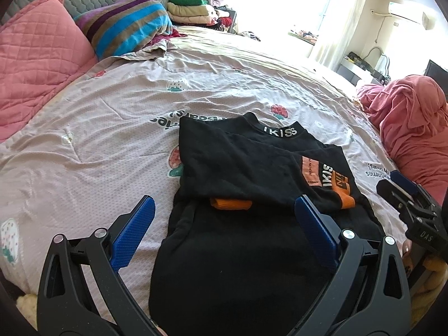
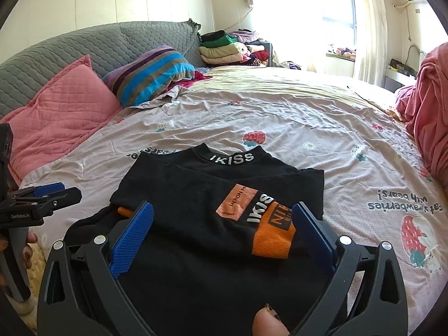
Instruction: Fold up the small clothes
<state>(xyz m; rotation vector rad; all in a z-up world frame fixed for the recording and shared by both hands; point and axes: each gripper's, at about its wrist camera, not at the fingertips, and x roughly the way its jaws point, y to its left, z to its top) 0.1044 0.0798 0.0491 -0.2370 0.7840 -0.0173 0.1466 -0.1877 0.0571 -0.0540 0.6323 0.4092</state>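
A black top (image 1: 238, 173) with a white IKISS collar and orange cuffs lies on the bed, both sleeves folded across its front; it also shows in the right wrist view (image 2: 196, 196). One orange cuff (image 1: 231, 204) peeks out at the left, the other orange cuff (image 2: 273, 240) lies at the right. My left gripper (image 1: 224, 210) is open and empty, hovering over the top's lower left part. My right gripper (image 2: 222, 217) is open and empty over the lower right part. Each gripper shows at the edge of the other's view, the right gripper (image 1: 403, 190) and the left gripper (image 2: 53, 193).
The bed sheet (image 1: 112, 117) has strawberry prints. A pink quilted pillow (image 1: 36, 56) and a striped pillow (image 1: 126, 25) lie at the head. A stack of folded clothes (image 2: 224, 47) sits far back. A pink heap (image 1: 411, 128) lies at the right.
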